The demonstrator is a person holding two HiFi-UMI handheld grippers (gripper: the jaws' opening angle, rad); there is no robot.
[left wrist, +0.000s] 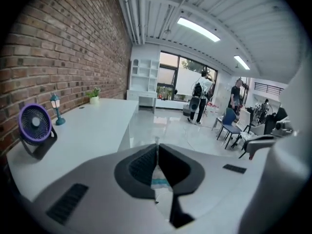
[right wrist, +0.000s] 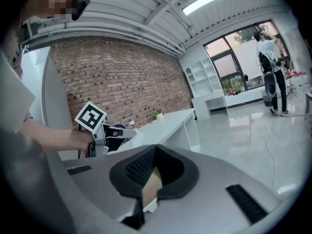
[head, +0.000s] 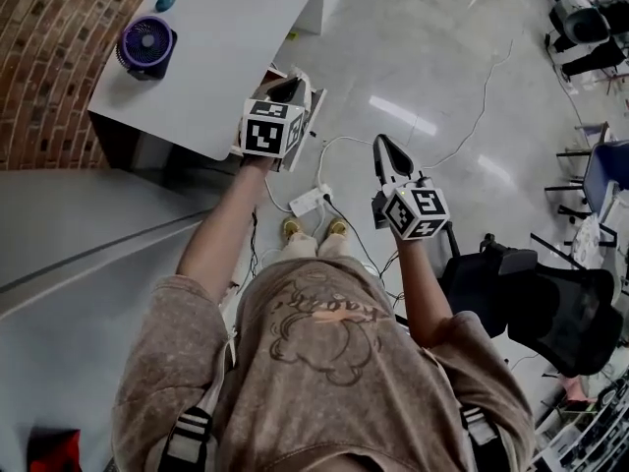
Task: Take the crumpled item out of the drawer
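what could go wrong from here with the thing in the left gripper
The left gripper is shut on just a thin sliver of the crumpled item, so it might slip out and fall. A power strip lies on the floor right by the person's shoes; a step forward could catch on it.

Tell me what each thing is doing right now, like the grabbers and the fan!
left gripper: shut on a thin white item.
right gripper: jaws together, a tan bit low between them.
purple fan: upright on the white table; spinning or not, cannot tell.
little lamp: upright on the same table.
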